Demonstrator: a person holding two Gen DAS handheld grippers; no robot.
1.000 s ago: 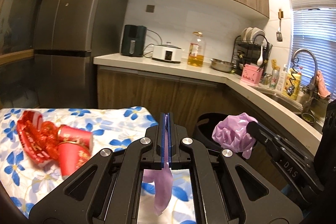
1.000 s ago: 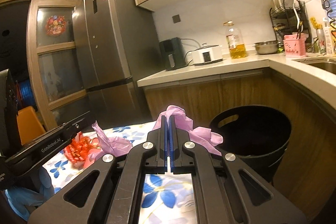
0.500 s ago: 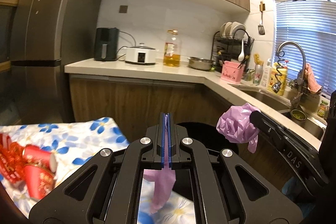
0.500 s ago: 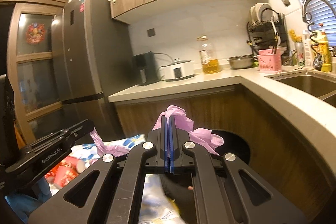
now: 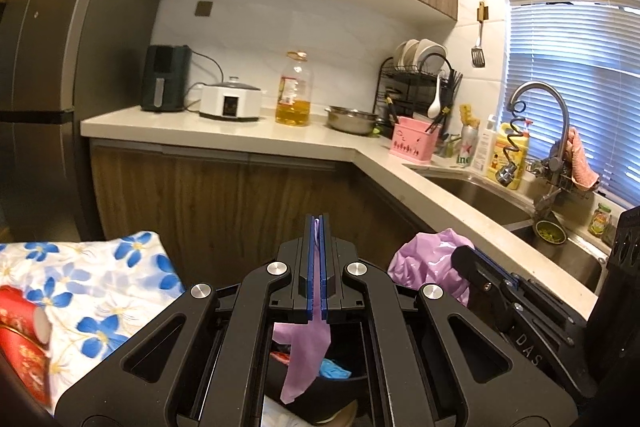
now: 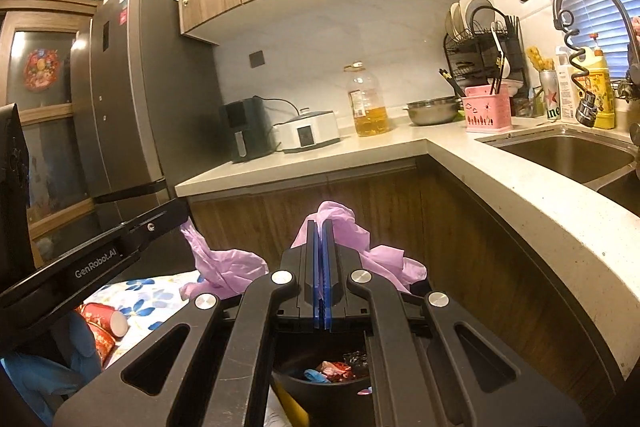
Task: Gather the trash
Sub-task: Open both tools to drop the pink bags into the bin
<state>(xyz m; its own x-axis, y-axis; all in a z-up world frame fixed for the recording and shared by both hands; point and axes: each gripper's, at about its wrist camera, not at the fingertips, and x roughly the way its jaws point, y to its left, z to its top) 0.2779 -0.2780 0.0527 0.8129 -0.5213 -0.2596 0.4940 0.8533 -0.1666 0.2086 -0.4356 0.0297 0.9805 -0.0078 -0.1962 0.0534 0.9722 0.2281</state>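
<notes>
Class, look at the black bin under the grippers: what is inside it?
Inside the black bin lie a blue scrap and red crumpled wrappers. The gripper bodies hide the rest of its contents.

The black bin [image 6: 320, 383] is mostly hidden behind both gripper bodies; its trash is too small to identify.

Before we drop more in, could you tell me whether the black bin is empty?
Not empty. The black bin already holds wrappers and something blue, seen below the hand-held grippers.
</notes>
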